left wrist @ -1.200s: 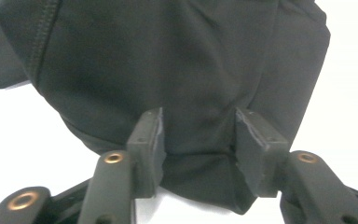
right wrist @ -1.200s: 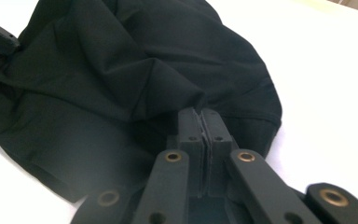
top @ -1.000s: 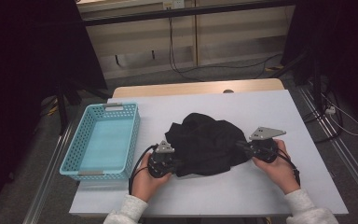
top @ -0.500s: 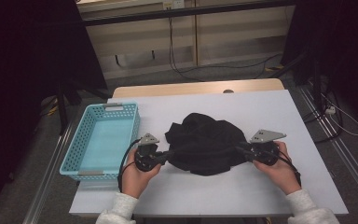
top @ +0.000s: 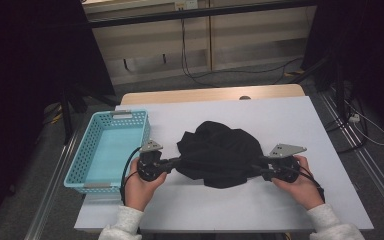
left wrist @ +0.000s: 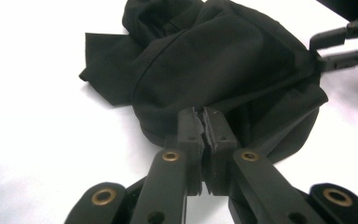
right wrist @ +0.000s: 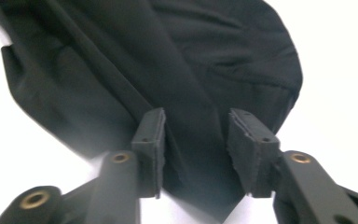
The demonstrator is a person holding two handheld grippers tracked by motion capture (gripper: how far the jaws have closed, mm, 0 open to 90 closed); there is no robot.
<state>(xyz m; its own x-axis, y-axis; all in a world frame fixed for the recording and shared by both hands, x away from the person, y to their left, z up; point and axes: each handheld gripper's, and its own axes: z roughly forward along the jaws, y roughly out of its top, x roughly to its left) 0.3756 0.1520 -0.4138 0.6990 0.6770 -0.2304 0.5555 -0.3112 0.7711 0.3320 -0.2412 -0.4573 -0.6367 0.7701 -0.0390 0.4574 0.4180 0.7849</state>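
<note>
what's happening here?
A person works a crumpled black garment on the white table with two handheld grippers. The left gripper is shut on the garment's near edge. The right gripper has just been opening; its jaws stand apart with cloth between them, unpinched. A blue basket sits alongside.

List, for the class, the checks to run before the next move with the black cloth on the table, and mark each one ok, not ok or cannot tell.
1. Left gripper shut on the black cloth: ok.
2. Right gripper gripping the cloth: not ok; its jaws have just been opening, cloth lies between them unpressed.
3. Cloth spread flat: not ok, bunched.
4. Blue basket ready beside the cloth: ok.
5. Cloth free of the table: cannot tell.
</note>
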